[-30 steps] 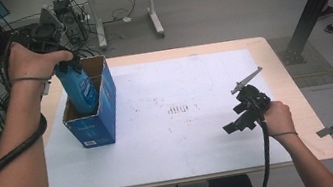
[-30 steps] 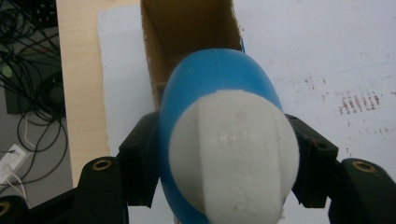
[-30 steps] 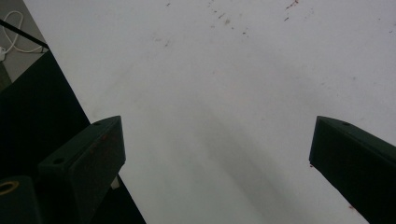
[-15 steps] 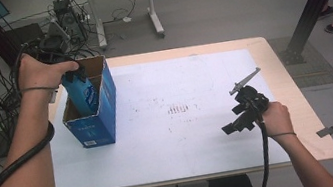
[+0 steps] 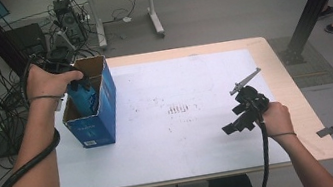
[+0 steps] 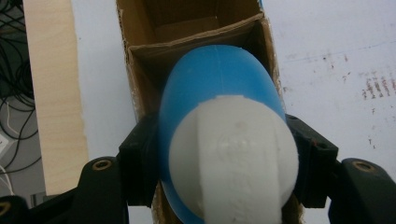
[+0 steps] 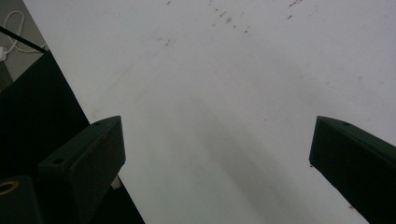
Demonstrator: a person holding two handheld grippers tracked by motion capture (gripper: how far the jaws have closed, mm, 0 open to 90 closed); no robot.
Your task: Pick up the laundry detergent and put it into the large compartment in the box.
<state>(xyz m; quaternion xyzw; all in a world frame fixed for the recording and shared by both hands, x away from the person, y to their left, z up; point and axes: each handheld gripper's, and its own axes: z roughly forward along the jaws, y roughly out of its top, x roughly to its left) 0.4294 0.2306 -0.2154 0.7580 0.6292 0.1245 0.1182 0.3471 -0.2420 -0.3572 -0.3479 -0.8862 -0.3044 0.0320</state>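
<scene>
One blue bottle (image 6: 219, 93), white-capped, half down inside one open box (image 5: 104, 95) at the worktop's (image 5: 187, 141) left edge. Looks rigid, smooth plastic, likely light and a bit slippery; best gripped at the shoulder under the cap. Left gripper (image 6: 224, 158) pinching it there. Right gripper (image 5: 239, 120) idle over bare worktop, jaws spread wide.

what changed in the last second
The left gripper, shut on the blue bottle, carried it down, deeper into the box. The grip stayed on. The right gripper stayed open and resting at the same spot on the table; the box did not shift.
</scene>
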